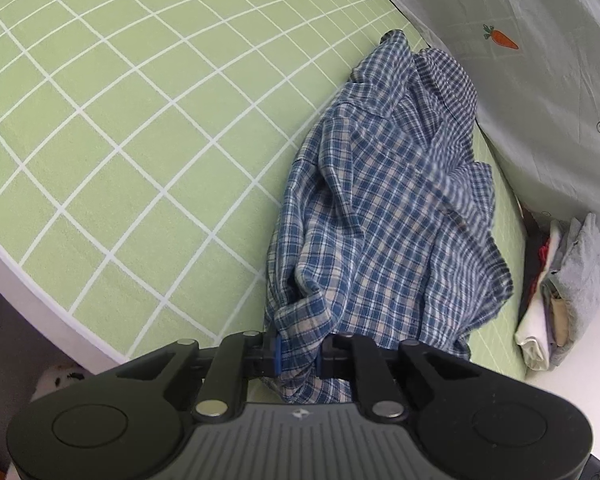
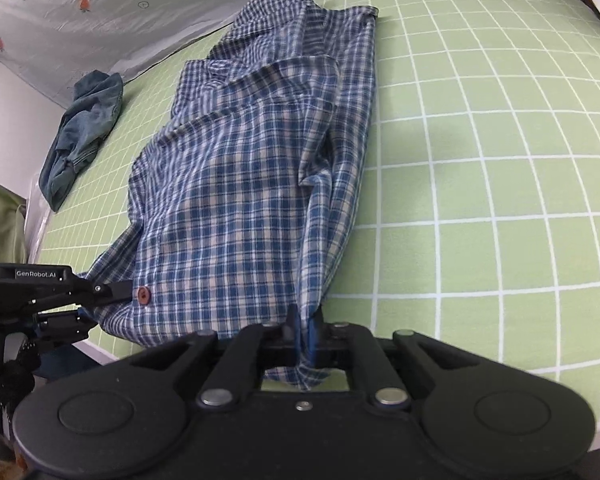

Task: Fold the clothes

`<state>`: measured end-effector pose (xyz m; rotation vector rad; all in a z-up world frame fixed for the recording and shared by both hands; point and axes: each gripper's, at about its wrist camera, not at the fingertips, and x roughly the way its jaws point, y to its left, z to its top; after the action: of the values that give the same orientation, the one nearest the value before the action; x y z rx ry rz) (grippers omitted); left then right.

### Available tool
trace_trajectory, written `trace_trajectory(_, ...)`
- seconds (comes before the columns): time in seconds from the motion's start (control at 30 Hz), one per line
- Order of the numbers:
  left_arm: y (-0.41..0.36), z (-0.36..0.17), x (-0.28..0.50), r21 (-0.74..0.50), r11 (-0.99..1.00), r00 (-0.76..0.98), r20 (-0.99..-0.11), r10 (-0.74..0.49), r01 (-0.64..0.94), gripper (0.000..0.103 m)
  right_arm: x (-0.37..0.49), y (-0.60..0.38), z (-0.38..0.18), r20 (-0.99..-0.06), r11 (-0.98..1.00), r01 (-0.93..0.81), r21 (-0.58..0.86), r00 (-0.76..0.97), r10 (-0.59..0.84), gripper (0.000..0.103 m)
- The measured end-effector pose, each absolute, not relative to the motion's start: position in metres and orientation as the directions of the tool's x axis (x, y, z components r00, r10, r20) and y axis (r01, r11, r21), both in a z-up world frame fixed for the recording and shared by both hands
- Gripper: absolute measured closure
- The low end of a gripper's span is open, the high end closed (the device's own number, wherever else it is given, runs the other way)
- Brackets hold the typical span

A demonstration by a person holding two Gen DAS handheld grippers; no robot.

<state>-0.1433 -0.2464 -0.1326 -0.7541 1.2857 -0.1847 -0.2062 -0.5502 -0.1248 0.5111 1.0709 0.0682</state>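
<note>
A blue plaid shirt [image 1: 384, 208] lies rumpled on the green checked bed sheet [image 1: 132, 120], stretched away from me toward its collar. My left gripper [image 1: 298, 354] is shut on a bunched edge of the shirt near the bed's front edge. In the right wrist view the same plaid shirt [image 2: 240, 184] lies lengthwise, a brown button near its hem. My right gripper [image 2: 305, 334] is shut on a thin fold of its near edge. The left gripper [image 2: 112, 290] shows at the left of that view, pinching the hem beside the button.
A grey quilt with carrot prints [image 1: 540, 60] lies along the far side of the bed. A stack of folded clothes [image 1: 560, 292] sits beside it. A crumpled teal garment [image 2: 84, 132] lies near the quilt [image 2: 100, 20]. Green sheet [image 2: 480, 160] spreads to the right.
</note>
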Motion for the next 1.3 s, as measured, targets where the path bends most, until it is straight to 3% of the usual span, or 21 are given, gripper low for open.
trace_trajectory(0.17,-0.218,-0.109,-0.155,-0.724,0.564,0.317,-0.684,-0.657,-0.396,0.089,-0.219,-0.569,-0.094,-0.789,0.842,0.193,0.503,0.501,0.356,0.099)
trace_trajectory(0.5,-0.215,-0.102,-0.138,-0.669,0.198,0.335,-0.579,-0.744,-0.717,0.089,-0.192,-0.604,-0.062,-0.707,0.713,0.221,0.665,0.495,0.506,0.099)
trace_trajectory(0.77,-0.227,-0.063,-0.071,-0.716,0.164,0.373,-0.527,-0.763,-0.678,0.089,-0.15,-0.636,-0.049,-0.611,0.541,0.301,0.785,0.518,0.599,0.099)
trace_trajectory(1.0,-0.255,-0.057,0.025,-0.748,0.188,0.36,-0.504,-0.785,-0.637,0.088,-0.072,-0.67,-0.028,-0.569,0.49,0.311,0.814,0.596,0.566,0.099)
trace_trajectory(1.27,-0.293,-0.081,0.153,-0.762,0.232,0.367,-0.525,-0.768,-0.605,0.076,0.038,-0.715,-0.059,-0.586,0.411,0.42,0.809,0.63,0.51,0.097)
trace_trajectory(1.3,-0.296,-0.086,0.169,-0.762,0.241,0.368,-0.531,-0.763,-0.601,0.068,0.051,-0.719,-0.066,-0.587,0.4,0.432,0.808,0.639,0.496,0.094)
